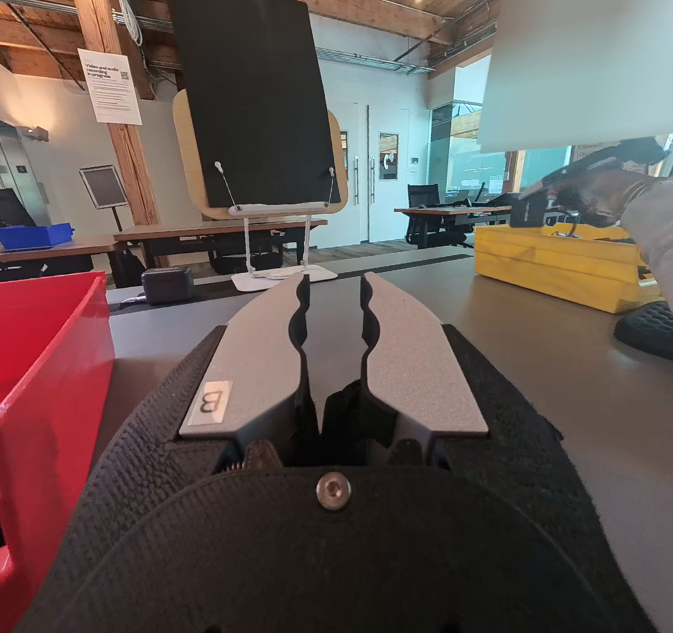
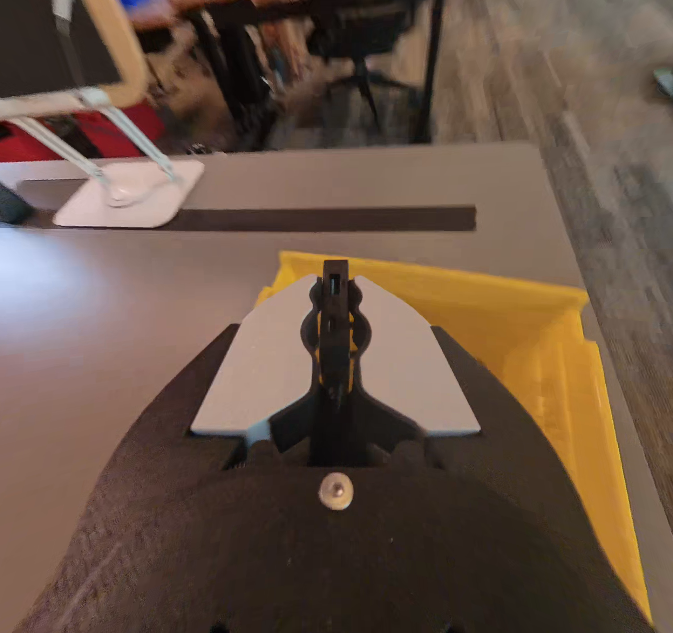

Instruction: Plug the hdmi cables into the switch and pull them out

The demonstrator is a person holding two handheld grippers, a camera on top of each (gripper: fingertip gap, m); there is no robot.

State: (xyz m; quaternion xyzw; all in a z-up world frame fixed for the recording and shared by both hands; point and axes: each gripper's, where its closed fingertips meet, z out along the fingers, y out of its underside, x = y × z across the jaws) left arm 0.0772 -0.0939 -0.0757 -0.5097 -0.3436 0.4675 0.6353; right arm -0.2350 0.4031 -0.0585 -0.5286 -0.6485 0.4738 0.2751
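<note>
**Switch clamped in our right gripper above the yellow bin**

Switch (image 2: 335, 309), a small black box, sits edge-on between the fingers of our right gripper (image 2: 335, 280), whose jaws are pressed against both its sides. Its far end pokes out just past the fingertips, and a port shows on its narrow upper edge. Below and to the right of it lies the yellow bin (image 2: 510, 331), at the right end of the grey table (image 2: 109, 324).

Our left gripper (image 1: 334, 280) has its jaws apart with nothing between them, only a gap showing the table (image 1: 510, 324). It rests low over the table, with a red bin (image 1: 54, 342) close on its left. From this side we see the right gripper (image 1: 542, 182) far to the right, holding the switch (image 1: 528, 211) above the yellow bin (image 1: 546, 269).

A black board on a white stand (image 1: 251, 106) sits at the far edge. We can't make out any cables clearly.
</note>
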